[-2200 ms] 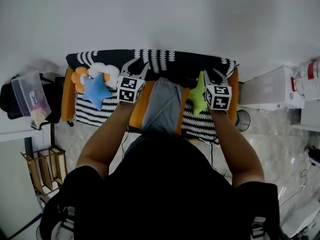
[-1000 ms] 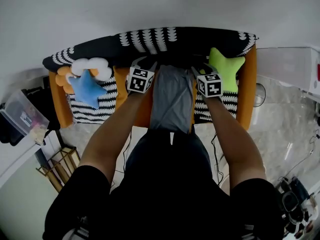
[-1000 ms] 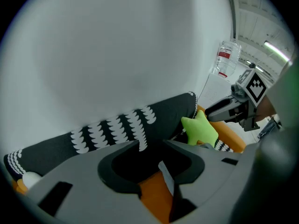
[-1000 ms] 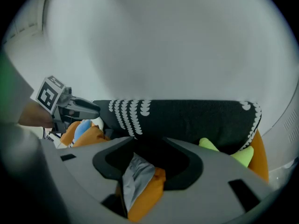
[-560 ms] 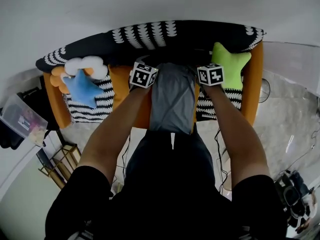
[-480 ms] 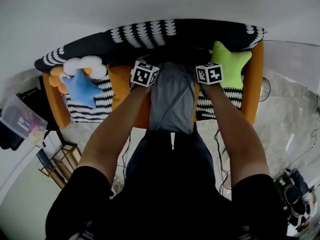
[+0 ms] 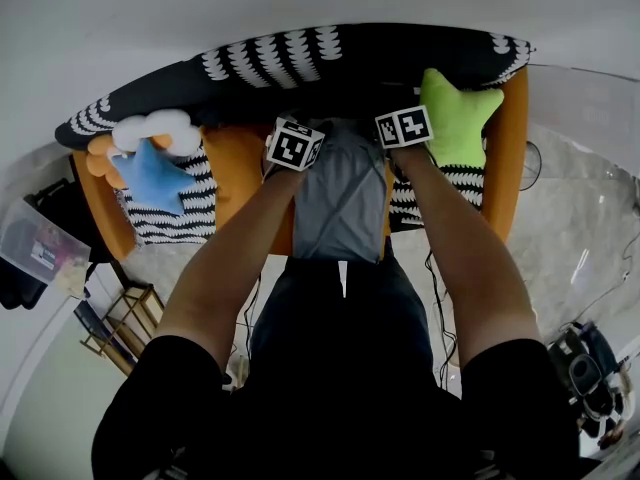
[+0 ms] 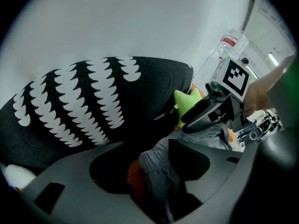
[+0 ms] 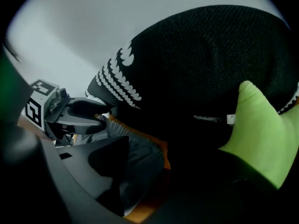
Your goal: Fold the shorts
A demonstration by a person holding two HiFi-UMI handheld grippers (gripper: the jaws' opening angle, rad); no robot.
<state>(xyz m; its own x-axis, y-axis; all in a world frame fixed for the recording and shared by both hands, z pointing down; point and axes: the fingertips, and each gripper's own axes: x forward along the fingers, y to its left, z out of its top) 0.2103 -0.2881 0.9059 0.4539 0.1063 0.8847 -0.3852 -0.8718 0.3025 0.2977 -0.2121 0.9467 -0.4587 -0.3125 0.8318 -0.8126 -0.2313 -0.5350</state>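
Grey shorts (image 7: 340,200) lie flat down the middle of the orange sofa seat (image 7: 238,168), far end against the backrest. My left gripper (image 7: 296,140) is at the far left corner and my right gripper (image 7: 404,124) at the far right corner, both pointing steeply down. In the left gripper view the jaws of the left gripper (image 8: 149,168) stand wide, having just been opening, with the shorts' corner (image 8: 156,164) between them, unpressed. In the right gripper view the right gripper (image 9: 163,171) is likewise wide after opening, over the shorts' other corner (image 9: 140,155).
A black cushion with white scallops (image 7: 300,63) lines the backrest. A green star pillow (image 7: 455,118) sits right of the right gripper; a blue star pillow (image 7: 150,173) and a flower pillow (image 7: 150,128) lie at the left. A plastic box (image 7: 30,246) and wooden rack (image 7: 110,318) stand on the floor.
Both grippers have moved away from me and down to the shorts' far end by the backrest. The shorts have not moved.
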